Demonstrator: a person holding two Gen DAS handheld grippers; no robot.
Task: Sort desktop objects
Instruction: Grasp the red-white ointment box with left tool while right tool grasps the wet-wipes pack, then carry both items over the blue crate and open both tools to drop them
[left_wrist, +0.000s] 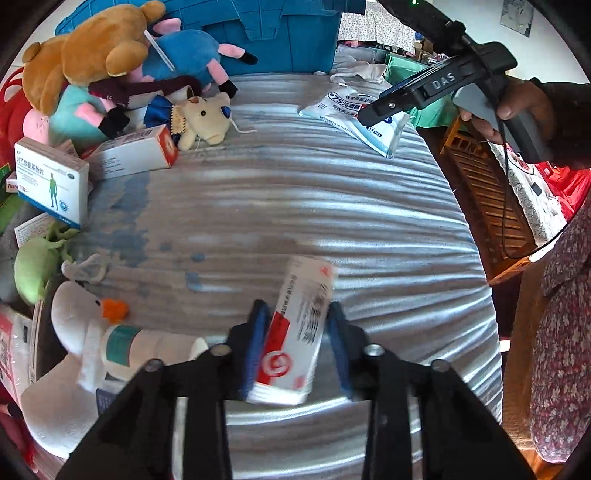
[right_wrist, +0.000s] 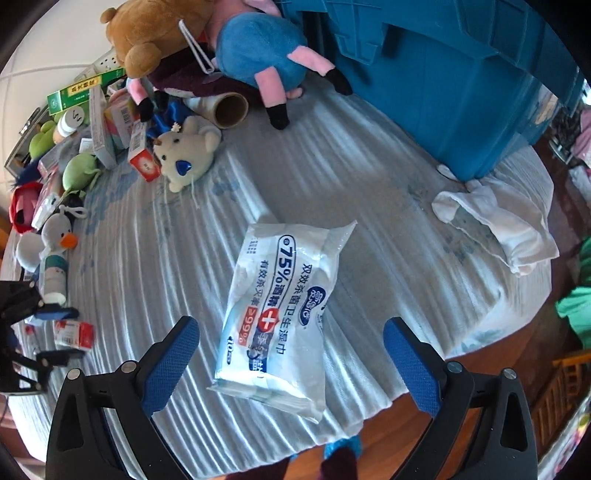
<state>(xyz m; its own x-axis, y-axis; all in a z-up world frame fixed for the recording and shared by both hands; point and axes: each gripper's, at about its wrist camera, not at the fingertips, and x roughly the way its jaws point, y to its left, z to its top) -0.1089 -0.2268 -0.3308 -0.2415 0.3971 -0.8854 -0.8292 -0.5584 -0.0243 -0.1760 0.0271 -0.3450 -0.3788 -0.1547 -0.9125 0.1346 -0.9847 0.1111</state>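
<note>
**Two claws, one cluttered table: a box gripped, a wipes pack straddled**

I am clamping my left claw (left_wrist: 297, 325) on a small red-and-white medicine box (left_wrist: 295, 332), its blue pads (left_wrist: 255, 343) pressing both long sides. The box is standing tilted between them over the silvery striped tablecloth (left_wrist: 295, 206), and its print is blurring too much for me to read. Where its lower end meets the claw's frame, the view is cutting it off, so I cannot tell whether it is resting on the cloth.

I am holding my right claw (right_wrist: 291, 354) wide apart over the pack of wet wipes (right_wrist: 280, 317), one blue pad (right_wrist: 173, 365) standing on each side of the pack and neither touching it. The pack is lying flat near the cloth's front edge, its lower corner hanging out past that edge.

Far behind the pack, a blue plastic crate (right_wrist: 443, 92) is running out of the picture at the top. To the pack's left, a heap of plush toys (right_wrist: 251, 48) and more boxes (right_wrist: 103, 129) is crowding together, many half buried under one another. A white plush duck (right_wrist: 55, 236) is lying beside a white bottle (right_wrist: 55, 277) at that far left side. To the pack's right, a crumpled white cloth (right_wrist: 498, 225) is lying against the crate's foot.
</note>
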